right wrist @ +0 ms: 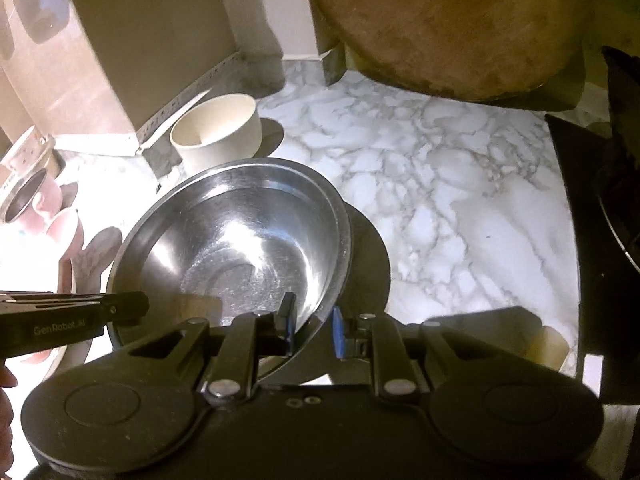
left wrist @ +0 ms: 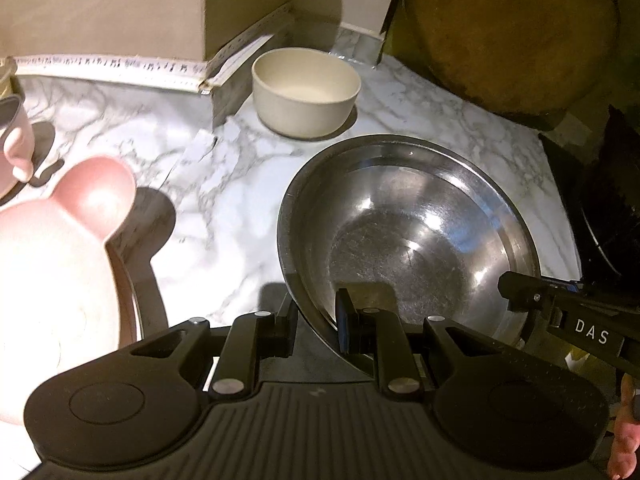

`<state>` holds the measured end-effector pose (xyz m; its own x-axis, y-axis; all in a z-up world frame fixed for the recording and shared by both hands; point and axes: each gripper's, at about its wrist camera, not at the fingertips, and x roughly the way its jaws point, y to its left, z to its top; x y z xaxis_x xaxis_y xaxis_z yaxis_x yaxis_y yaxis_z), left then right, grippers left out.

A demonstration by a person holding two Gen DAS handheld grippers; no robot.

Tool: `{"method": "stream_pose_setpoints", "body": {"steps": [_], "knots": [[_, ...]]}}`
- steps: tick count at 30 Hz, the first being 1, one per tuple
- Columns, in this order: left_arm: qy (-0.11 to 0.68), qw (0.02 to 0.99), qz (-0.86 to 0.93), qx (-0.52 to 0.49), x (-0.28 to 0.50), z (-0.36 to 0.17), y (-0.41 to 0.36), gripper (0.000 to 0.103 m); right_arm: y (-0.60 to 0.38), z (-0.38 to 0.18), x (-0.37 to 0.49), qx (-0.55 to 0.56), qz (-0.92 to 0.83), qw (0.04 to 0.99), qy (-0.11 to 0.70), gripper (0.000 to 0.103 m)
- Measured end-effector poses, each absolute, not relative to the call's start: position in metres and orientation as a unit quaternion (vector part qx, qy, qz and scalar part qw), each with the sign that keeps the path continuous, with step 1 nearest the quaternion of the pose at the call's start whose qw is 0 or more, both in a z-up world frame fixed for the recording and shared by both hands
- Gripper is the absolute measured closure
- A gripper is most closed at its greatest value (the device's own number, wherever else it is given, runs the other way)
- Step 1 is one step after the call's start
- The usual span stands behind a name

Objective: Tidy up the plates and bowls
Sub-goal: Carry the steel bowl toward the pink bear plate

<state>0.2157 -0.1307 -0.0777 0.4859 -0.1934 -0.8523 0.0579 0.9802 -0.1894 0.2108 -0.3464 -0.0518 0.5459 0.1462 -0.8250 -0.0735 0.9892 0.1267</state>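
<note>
Left gripper (left wrist: 316, 320) and right gripper (right wrist: 312, 326): jaws clamped on steel bowl (left wrist: 408, 236) rim, lower frame; cream bowl (left wrist: 306, 90) upper centre on desk (left wrist: 224, 200).

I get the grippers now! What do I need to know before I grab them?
Left gripper: shut on the near rim of the steel bowl.
Right gripper: shut on the same bowl's rim, other side.
The bowl is tilted over the marble counter; whether it touches, I cannot tell.
Cream bowl stands behind it by the wall; pink plate lies to the left.
Done: bowl gripped. Left: set it down, sort the others.
</note>
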Motion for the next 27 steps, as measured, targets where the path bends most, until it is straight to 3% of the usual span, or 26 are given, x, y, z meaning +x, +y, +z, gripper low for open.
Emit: {"method": "stream_pose_setpoints", "body": {"steps": [27], "knots": [[0.505, 0.858, -0.066, -0.062, 0.200, -0.088, -0.115, 0.085, -0.333, -0.070, 0.202, 0.045, 0.080, 0.864, 0.496, 0.081]]}}
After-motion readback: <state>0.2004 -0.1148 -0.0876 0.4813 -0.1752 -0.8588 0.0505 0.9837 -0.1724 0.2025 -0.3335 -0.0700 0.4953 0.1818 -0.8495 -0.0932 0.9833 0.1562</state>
